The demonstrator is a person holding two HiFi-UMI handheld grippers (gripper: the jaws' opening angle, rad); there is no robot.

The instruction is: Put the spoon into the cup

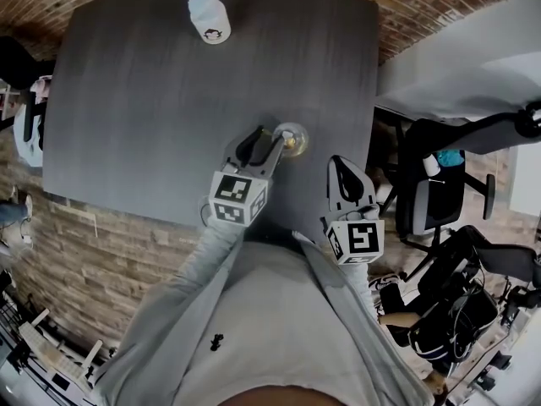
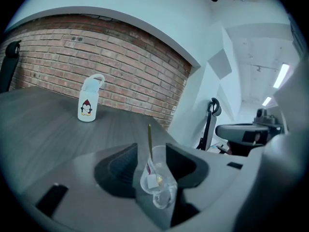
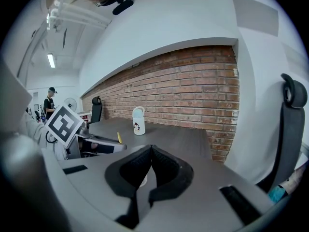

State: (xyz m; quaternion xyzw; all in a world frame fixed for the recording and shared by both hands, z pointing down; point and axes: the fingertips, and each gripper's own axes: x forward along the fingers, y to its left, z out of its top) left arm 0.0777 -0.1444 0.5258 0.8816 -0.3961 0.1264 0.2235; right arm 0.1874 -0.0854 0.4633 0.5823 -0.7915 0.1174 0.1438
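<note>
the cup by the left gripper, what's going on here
A person works two handheld grippers at a dark table. The spoon stands in the clear cup, which sits between the open jaws of the left gripper, not pinched. The right gripper is shut and empty alongside. A white penguin bottle stands untouched near the far edge.

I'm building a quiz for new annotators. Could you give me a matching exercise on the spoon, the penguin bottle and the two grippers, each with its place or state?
Things:
1. spoon
2. penguin bottle
3. left gripper
4. right gripper

Places or states:
A. jaws together, nothing between them
B. at the far end of the table
C. standing in the cup
D. jaws apart, one on each side of the cup

Pairs: 1-C, 2-B, 3-D, 4-A
</note>
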